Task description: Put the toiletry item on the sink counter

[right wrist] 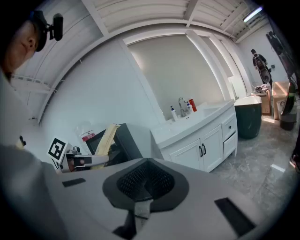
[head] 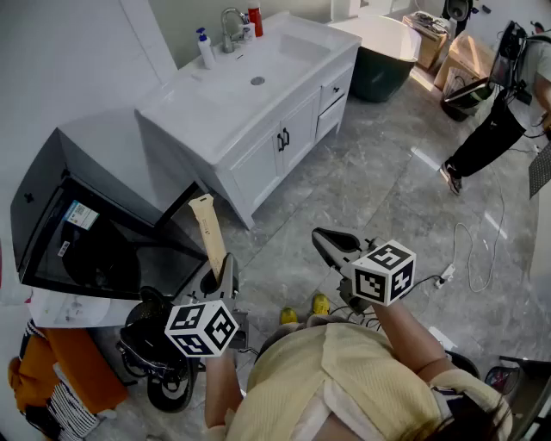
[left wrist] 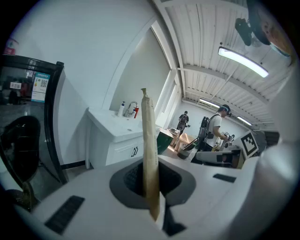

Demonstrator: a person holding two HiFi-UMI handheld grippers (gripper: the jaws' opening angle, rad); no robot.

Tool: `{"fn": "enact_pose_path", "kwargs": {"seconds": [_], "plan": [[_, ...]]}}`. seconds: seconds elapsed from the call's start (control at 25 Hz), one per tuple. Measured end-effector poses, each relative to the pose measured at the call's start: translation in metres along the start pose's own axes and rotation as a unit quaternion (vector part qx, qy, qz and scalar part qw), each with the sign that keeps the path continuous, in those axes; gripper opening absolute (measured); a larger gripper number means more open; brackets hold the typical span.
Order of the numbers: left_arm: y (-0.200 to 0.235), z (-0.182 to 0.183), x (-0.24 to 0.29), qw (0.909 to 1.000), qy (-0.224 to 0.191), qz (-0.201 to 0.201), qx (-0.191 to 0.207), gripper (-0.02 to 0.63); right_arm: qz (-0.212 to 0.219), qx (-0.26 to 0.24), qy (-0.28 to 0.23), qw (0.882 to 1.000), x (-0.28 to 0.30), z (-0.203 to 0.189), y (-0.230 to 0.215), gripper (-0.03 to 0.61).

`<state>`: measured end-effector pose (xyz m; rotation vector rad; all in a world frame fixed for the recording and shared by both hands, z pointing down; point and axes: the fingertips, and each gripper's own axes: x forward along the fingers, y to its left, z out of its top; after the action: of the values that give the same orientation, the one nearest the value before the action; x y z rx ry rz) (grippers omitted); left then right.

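Note:
The toiletry item [head: 207, 228] is a flat beige tube that stands upright out of my left gripper [head: 219, 277], which is shut on its lower end. In the left gripper view the tube [left wrist: 148, 150] rises between the closed jaws of that gripper [left wrist: 151, 185]. My right gripper [head: 331, 247] hovers over the floor to the right, shut with nothing in it, and its pads meet in the right gripper view [right wrist: 145, 185]. The white sink counter [head: 297, 65] stands ahead, well apart from both grippers. The held tube [right wrist: 107, 138] also shows in the right gripper view.
A faucet [head: 231, 26], a blue-capped bottle [head: 205, 48] and a red bottle [head: 255, 19] sit at the counter's back. A black cabinet [head: 77, 220] stands at left, a dark green tub [head: 379, 53] beyond the counter. A person [head: 504, 116] stands far right. A cable [head: 469, 250] lies on the floor.

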<state>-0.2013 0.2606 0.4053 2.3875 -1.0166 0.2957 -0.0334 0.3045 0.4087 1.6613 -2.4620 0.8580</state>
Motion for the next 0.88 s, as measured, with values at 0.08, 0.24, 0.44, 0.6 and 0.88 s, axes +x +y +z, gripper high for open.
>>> {"fn": "enact_pose_path", "kwargs": {"seconds": [0.08,0.24,0.44,0.6,0.88], "plan": [[-0.001,-0.001,0.002,1.0000,0.001,-0.003,0.001,0.038,-0.001,-0.003,-0.002,1.000,0.001,0.002,-0.002,0.025],[-0.006,-0.003,0.007,1.0000,0.005,-0.004,0.005,0.038,-0.003,-0.003,-0.004,1.000,0.000,0.002,-0.008,0.025],[-0.010,-0.003,0.011,0.9999,0.008,-0.006,0.006,0.038,-0.006,-0.003,-0.006,1.000,-0.001,0.005,-0.015,0.025],[-0.012,-0.004,0.015,0.9999,0.008,-0.007,0.002,0.038,0.001,0.006,-0.011,1.000,-0.001,0.006,-0.020,0.025],[-0.021,0.002,0.030,1.0000,0.005,-0.003,0.004,0.038,0.012,0.012,0.000,1.000,0.001,0.009,-0.035,0.025]]}}
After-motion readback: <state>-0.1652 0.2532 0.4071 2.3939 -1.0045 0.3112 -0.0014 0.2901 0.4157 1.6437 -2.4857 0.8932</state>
